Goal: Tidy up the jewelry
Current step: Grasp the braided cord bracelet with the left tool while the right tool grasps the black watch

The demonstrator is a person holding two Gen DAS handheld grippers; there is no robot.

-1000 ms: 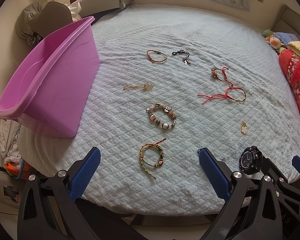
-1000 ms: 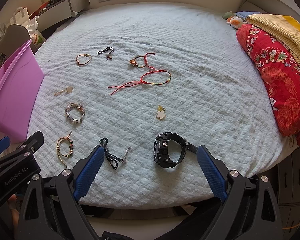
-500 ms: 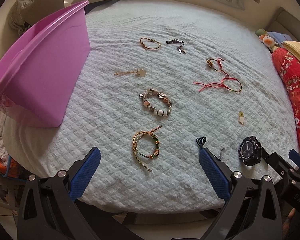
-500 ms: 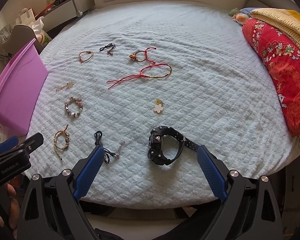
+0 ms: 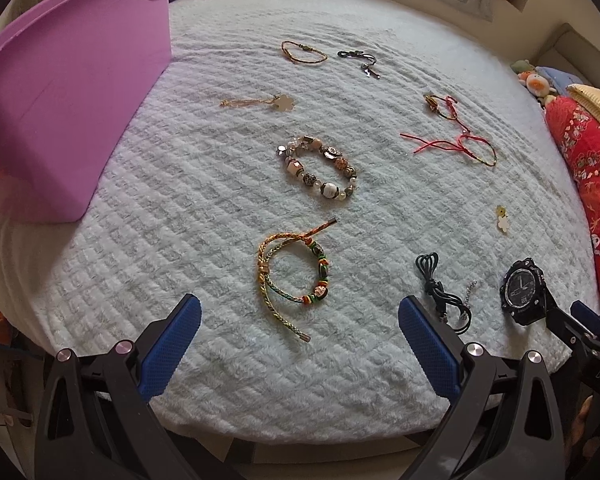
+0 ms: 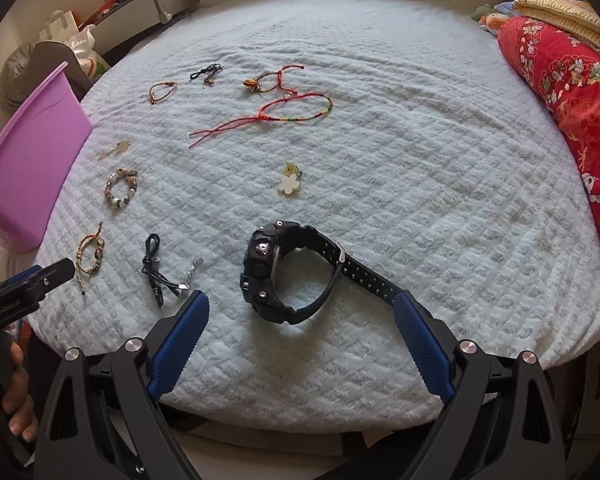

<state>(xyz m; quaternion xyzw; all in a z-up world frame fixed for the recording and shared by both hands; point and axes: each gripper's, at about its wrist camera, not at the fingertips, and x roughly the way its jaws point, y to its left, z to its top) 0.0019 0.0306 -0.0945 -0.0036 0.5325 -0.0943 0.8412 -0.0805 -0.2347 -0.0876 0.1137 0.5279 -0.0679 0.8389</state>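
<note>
my left gripper [image 5: 298,334] hangs over the near edge of the pale quilted bed [image 5: 204,184], its blue fingers [image 5: 170,344] spread wide and holding nothing. the braided bracelet [image 5: 294,274] lies on the cover just ahead of the gap between them, a little left of centre, its loose tail reaching back toward me. the chunky beaded bracelet [image 5: 318,170] sits farther out along the same line. just past my right-hand finger lies the black cord necklace [image 5: 444,294], near it but not touching.

my right gripper [image 6: 300,334] is spread just as wide and empty. the black watch [image 6: 284,274] lies right in front of its opening, standing on its side, case to the left, with the strap tail running out until it meets the tip of the right-hand finger [image 6: 420,344].

the purple tub [image 5: 72,92] stands at the bed's left edge, well apart from both tools. the red string bracelet [image 6: 276,118] and the small flower charm [image 6: 290,180] lie farther up the cover.
</note>
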